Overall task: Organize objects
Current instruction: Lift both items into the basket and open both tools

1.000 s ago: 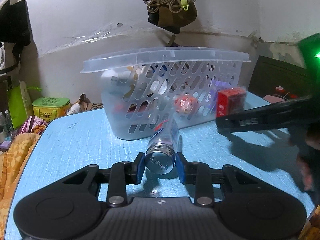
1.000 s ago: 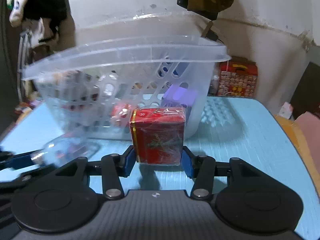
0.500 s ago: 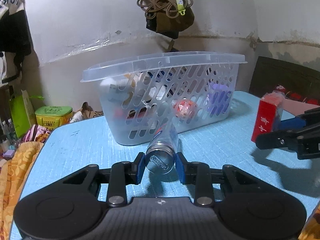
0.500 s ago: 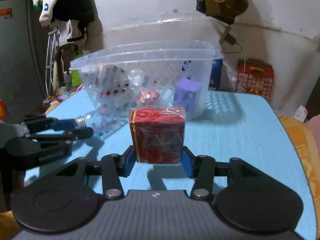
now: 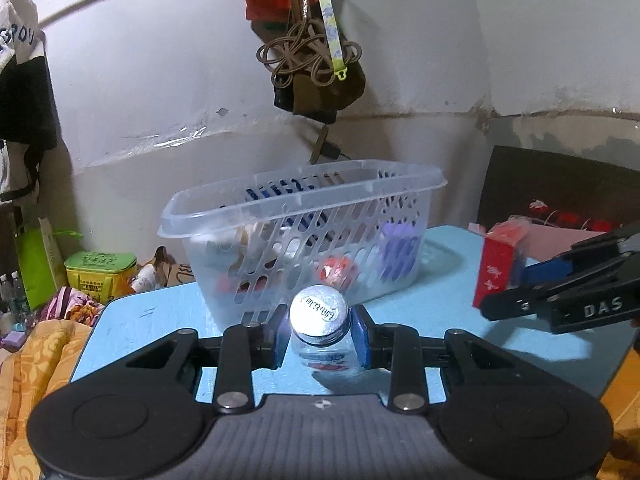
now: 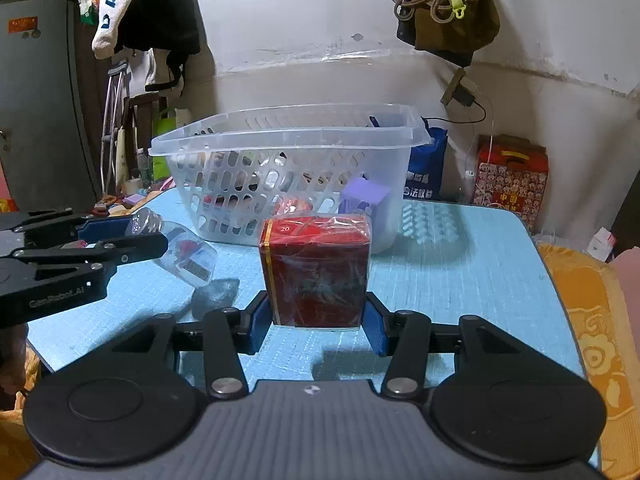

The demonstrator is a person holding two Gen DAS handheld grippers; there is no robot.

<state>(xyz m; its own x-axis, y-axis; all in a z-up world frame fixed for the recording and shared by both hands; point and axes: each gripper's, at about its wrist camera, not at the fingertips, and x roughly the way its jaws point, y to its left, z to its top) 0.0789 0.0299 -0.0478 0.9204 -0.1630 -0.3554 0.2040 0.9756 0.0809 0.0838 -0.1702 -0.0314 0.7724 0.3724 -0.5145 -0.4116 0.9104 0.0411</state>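
Two things in my hands right now, one each. My left gripper (image 5: pixel 320 338) is clamped on a small clear plastic bottle with a silver screw cap (image 5: pixel 322 330), blue pads on both sides of it, held above the light blue table (image 6: pixel 460 276) and tilted so the cap faces the camera; there's a red and blue label on its side. My right gripper (image 6: pixel 316 320) is squeezed onto a red cellophane-wrapped box with gold edging (image 6: pixel 316 270), upright over the table in front of the basket. One translucent white slotted plastic basket (image 6: pixel 288 176) sits at the back of the table, with a purple box (image 6: pixel 366 196), a red round thing (image 5: pixel 336 272) and blurry bits I can't identify inside.
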